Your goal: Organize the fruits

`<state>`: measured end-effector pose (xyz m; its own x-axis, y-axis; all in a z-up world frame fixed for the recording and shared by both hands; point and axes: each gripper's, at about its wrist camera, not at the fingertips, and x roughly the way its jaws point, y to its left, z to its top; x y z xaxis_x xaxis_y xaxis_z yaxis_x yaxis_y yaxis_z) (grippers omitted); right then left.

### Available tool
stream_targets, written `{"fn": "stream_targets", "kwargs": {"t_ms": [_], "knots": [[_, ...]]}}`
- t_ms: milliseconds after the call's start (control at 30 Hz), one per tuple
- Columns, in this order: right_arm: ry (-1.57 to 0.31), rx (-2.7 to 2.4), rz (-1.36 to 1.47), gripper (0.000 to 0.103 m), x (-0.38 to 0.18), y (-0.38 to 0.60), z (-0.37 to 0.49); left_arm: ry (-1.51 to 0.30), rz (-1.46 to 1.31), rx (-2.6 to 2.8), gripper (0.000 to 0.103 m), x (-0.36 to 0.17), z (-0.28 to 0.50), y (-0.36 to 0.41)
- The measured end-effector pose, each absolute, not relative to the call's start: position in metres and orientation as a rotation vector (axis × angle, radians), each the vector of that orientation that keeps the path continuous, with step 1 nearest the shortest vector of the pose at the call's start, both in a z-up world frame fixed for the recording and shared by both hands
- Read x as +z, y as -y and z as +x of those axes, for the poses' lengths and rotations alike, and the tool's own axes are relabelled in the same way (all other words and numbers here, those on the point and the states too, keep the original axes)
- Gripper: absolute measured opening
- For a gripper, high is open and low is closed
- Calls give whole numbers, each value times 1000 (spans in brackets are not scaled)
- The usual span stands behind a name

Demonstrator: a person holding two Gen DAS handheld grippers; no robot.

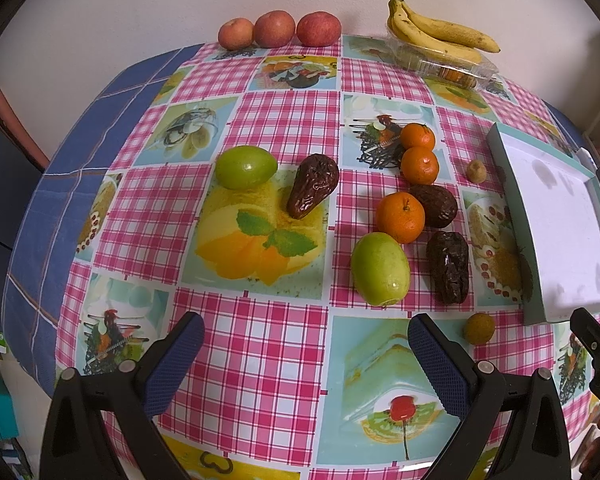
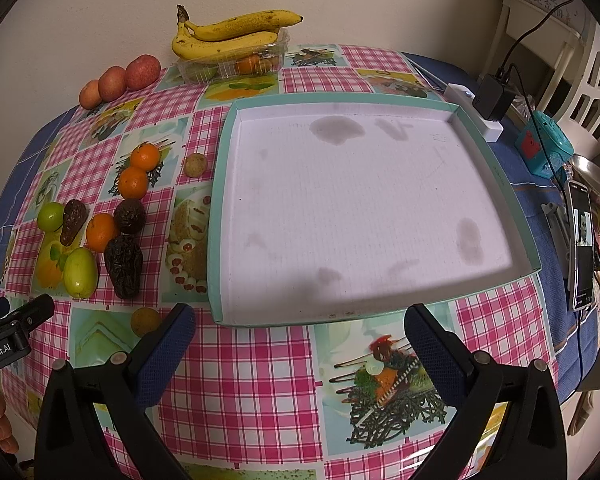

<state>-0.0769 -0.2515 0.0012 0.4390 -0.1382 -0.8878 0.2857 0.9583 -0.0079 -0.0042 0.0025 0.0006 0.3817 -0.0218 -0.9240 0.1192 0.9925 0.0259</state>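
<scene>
My left gripper [image 1: 306, 364] is open and empty above the near table edge. Ahead of it lie two green fruits [image 1: 381, 269] [image 1: 245, 167], three oranges [image 1: 400, 217], three dark wrinkled dates [image 1: 448, 267] and two small brown round fruits [image 1: 479, 328]. My right gripper [image 2: 300, 354] is open and empty, just in front of an empty teal-rimmed white tray [image 2: 220, 184]. The same fruit cluster [image 2: 100, 236] lies left of the tray. The tray shows at the right in the left wrist view [image 1: 516, 208].
Three apples [image 1: 275, 29] line the far edge by the wall. Bananas [image 1: 432, 30] rest on a clear plastic box [image 1: 448, 66] holding fruit. A phone [image 2: 582, 244], charger [image 2: 492, 98] and teal toy [image 2: 544, 148] sit right of the tray.
</scene>
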Motion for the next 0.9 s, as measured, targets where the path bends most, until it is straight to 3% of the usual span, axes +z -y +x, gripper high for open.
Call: {"fn": "stream_targets", "kwargs": {"t_ms": [900], "knots": [[-953, -226, 120, 103, 41, 231, -101, -1086, 85, -121, 103, 40, -25, -4]]}}
